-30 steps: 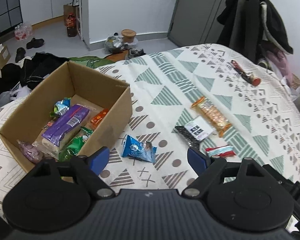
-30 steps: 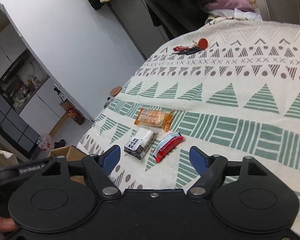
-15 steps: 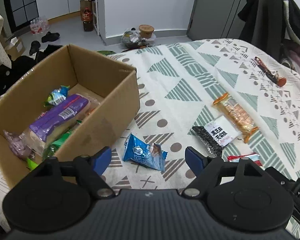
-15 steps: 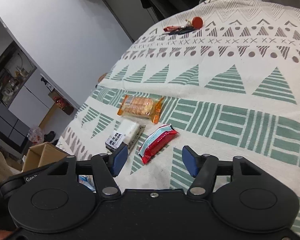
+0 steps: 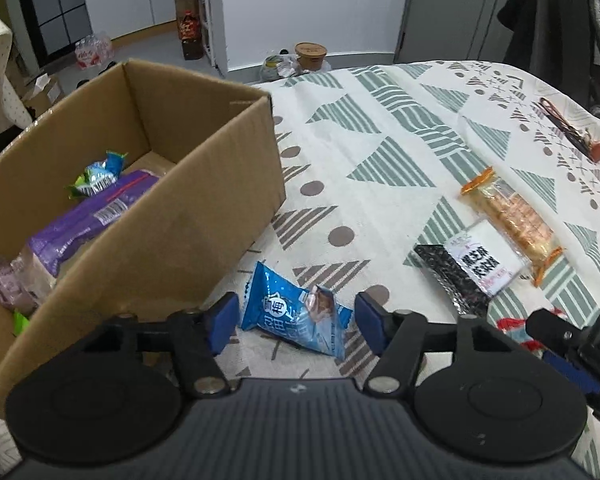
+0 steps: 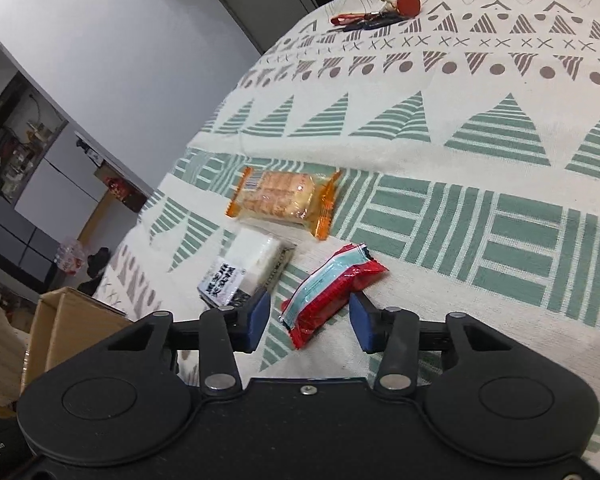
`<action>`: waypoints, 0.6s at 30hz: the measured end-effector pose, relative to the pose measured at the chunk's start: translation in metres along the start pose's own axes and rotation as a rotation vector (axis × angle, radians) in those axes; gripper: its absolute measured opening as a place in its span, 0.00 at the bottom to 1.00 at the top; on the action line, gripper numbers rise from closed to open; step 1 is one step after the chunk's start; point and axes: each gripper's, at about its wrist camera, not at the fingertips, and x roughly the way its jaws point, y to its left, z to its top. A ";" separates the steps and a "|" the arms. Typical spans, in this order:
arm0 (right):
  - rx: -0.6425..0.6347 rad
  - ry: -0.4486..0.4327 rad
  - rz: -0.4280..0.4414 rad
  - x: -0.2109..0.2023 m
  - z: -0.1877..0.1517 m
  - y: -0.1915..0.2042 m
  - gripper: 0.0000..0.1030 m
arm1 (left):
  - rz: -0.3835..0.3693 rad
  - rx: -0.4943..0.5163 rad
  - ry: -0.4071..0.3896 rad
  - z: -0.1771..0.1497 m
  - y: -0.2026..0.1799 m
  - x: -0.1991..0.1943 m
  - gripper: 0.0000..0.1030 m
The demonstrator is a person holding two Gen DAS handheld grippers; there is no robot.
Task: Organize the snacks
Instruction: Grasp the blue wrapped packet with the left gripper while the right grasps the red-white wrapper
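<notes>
**Both grippers spread over foil packets on the patterned bedspread**

My left gripper [image 5: 296, 322] stood with its blue-padded jaws apart, one on either side of a crinkled blue foil packet [image 5: 296, 312] lying on the woven bedspread [image 5: 380, 160] just beside the corrugated cardboard box [image 5: 188, 240]. Inside the box lay a long purple wrapper [image 5: 88, 220] and a small green-and-blue sachet [image 5: 98, 174]. My right gripper [image 6: 310, 322] was likewise spread, flanking a glossy red packet [image 6: 332, 286]. Nearby lay a black-and-white pouch [image 6: 244, 272] touching a clear orange-edged biscuit pack [image 6: 284, 200].
</notes>
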 end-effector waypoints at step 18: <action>-0.147 -0.014 -0.111 0.012 0.003 0.021 0.21 | -0.078 -0.098 -0.024 -0.006 0.019 -0.021 0.36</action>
